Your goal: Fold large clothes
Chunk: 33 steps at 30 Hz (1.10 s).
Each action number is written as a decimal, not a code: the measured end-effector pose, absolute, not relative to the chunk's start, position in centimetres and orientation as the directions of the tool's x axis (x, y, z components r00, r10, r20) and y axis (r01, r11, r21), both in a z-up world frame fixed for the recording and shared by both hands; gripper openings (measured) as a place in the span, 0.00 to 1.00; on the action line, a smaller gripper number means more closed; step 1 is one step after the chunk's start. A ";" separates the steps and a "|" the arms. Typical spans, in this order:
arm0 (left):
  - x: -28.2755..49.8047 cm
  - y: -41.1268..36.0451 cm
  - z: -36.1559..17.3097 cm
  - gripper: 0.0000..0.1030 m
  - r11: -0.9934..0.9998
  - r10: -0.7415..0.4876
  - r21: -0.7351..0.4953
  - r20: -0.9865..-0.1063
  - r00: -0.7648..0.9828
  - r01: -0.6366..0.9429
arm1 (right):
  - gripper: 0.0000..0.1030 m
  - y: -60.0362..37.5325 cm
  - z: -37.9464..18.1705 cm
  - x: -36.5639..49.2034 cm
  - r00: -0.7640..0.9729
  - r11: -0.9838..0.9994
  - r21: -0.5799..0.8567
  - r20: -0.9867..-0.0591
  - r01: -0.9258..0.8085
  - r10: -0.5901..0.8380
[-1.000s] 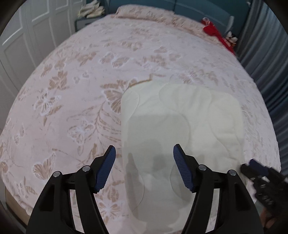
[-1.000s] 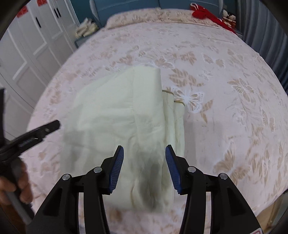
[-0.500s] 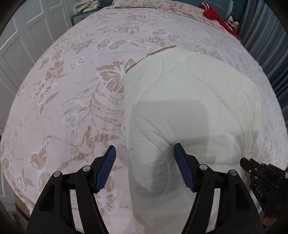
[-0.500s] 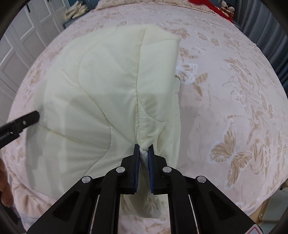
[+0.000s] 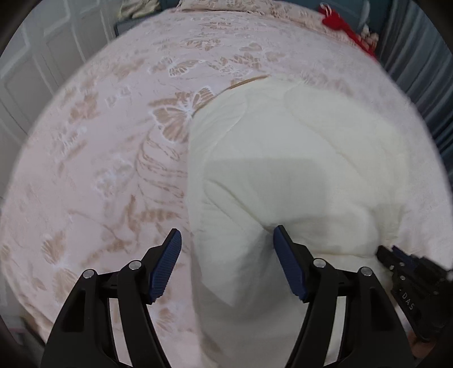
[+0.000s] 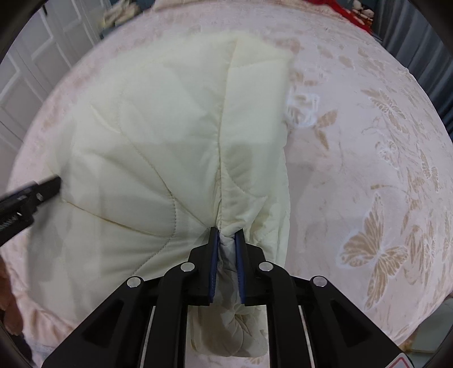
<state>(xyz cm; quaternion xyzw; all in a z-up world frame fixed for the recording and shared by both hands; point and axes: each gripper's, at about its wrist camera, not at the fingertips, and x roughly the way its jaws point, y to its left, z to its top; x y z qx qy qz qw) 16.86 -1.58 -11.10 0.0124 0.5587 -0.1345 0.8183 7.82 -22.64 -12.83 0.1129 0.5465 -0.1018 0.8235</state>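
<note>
A cream quilted blanket [image 5: 283, 158] lies folded on the bed; it also fills the right wrist view [image 6: 158, 136]. My right gripper [image 6: 226, 235] is shut on the blanket's near edge, with the fabric bunched between the blue pads, and also shows in the left wrist view [image 5: 407, 271]. My left gripper [image 5: 226, 249] is open and straddles the blanket's near left corner without pinching it. It also shows as a dark tip at the blanket's left edge in the right wrist view [image 6: 36, 192].
The bed [image 5: 99, 147] has a pink cover with butterfly prints. Red items [image 5: 339, 22] lie at the far right near the headboard. White wardrobe doors [image 6: 34, 85] stand left, grey curtains [image 5: 419, 56] right.
My right gripper closed on the blanket's near edge and keeps hold. Both grippers moved closer to the blanket. My left gripper stays open.
</note>
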 end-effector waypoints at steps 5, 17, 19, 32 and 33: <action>17.8 1.2 -13.4 0.86 0.941 -0.336 -0.318 -0.913 0.232 0.113 | 0.48 -24.2 -13.7 7.3 0.369 0.927 0.140 -0.929 0.348 0.002; 21.0 0.7 -9.2 0.47 0.910 -0.409 -0.337 -0.827 0.385 0.242 | 0.16 -19.9 -11.8 13.7 0.489 0.959 0.122 -0.872 0.255 -0.020; 21.8 0.4 -9.8 0.49 0.928 -0.357 -0.270 -0.843 0.402 0.257 | 0.16 -19.6 -12.8 14.9 0.465 0.966 0.093 -0.885 0.242 -0.031; 15.5 0.2 -11.4 0.54 0.930 -0.202 -0.053 -0.900 0.386 0.363 | 0.14 -18.9 -13.3 8.2 0.356 0.967 0.109 -0.934 0.231 0.020; 15.5 0.2 -11.4 0.54 0.936 -0.201 -0.060 -0.901 0.385 0.347 | 0.14 -19.5 -13.2 8.1 0.380 0.954 0.146 -0.924 0.261 0.038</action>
